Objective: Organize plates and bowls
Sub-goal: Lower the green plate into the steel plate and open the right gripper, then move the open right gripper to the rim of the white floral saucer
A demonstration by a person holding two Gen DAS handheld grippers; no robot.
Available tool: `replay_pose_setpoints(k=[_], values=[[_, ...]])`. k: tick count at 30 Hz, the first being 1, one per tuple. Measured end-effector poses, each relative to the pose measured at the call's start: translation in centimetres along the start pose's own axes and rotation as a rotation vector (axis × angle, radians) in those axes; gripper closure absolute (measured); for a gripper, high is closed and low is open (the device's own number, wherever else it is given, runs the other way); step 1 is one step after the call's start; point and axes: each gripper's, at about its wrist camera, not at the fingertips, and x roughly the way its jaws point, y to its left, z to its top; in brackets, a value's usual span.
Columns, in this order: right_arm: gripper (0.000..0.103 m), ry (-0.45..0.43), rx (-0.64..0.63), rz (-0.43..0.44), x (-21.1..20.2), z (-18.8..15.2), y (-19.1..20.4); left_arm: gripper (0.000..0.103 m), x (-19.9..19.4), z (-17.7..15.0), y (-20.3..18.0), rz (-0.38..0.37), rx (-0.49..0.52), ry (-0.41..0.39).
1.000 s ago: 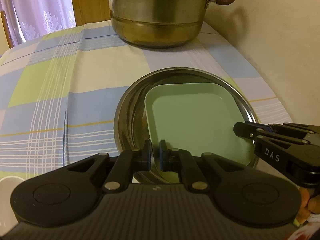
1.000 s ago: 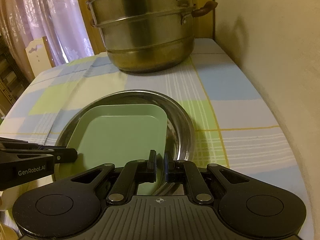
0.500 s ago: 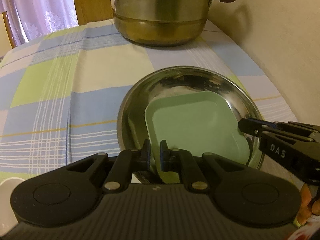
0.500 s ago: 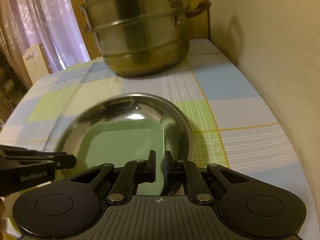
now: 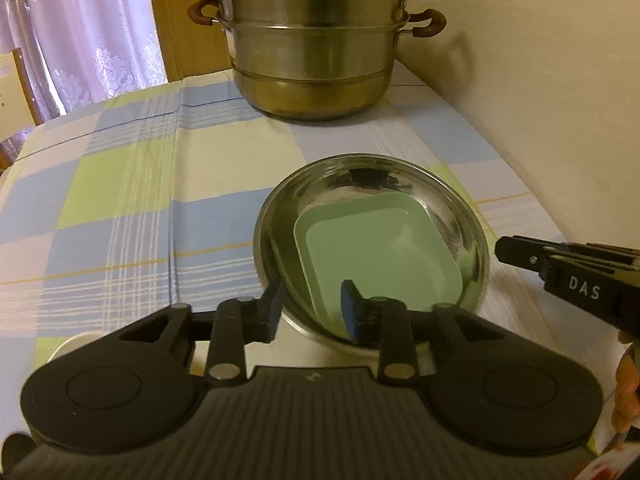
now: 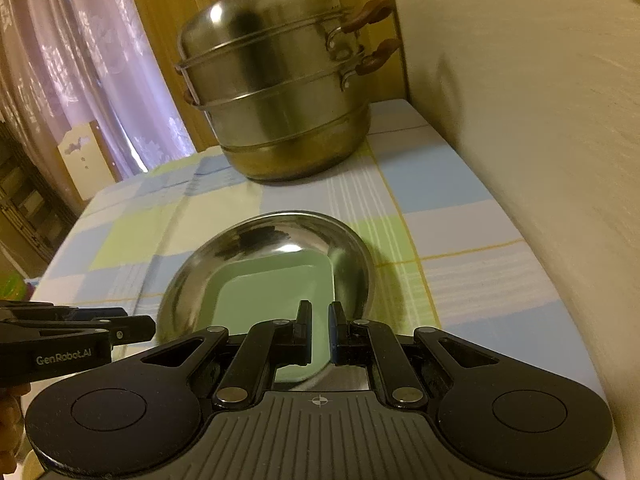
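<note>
A pale green square plate [image 5: 376,256] [image 6: 272,292] lies tilted inside a shiny steel bowl [image 5: 360,178] [image 6: 280,232] on the checked tablecloth [image 5: 120,200]. My left gripper [image 5: 313,310] hovers over the bowl's near rim. Its jaws are opening, and the pads press on nothing; the plate's near corner shows below the right finger. From the right wrist view, the left gripper [image 6: 146,328] sits just left of the bowl. My right gripper [image 6: 320,328] is shut with nothing in it, above the plate's near edge. In the left wrist view the right gripper [image 5: 502,250] is just right of the bowl.
A tall steel steamer pot [image 5: 316,52] [image 6: 280,92] with brown handles stands at the back of the table. A cream wall [image 5: 560,100] runs along the table's right edge. A white round object [image 5: 68,348] peeks out at the near left. Curtains hang behind.
The green plate went from held over the bowl to lying inside it. The left jaws have parted. Both grippers have pulled back and risen.
</note>
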Motion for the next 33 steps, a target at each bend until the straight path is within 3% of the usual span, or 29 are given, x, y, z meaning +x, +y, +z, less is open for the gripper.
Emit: replay_pose_setpoints(k=[6, 14, 33], values=[[0.095, 0.017, -0.005, 0.012, -3.1, -1.3, 0.4, 0.069, -3.0, -1.9, -1.1, 0.075, 0.069, -0.009], [0.095, 0.050, -0.013, 0.035, -7.0, -3.8, 1.1, 0.069, -7.2, -5.2, -1.3, 0.000, 0.010, 0.010], [0.095, 0.107, -0.029, 0.099, -12.6, -9.3, 1.5, 0.069, -12.1, -12.1, -3.2, -0.013, -0.060, 0.033]])
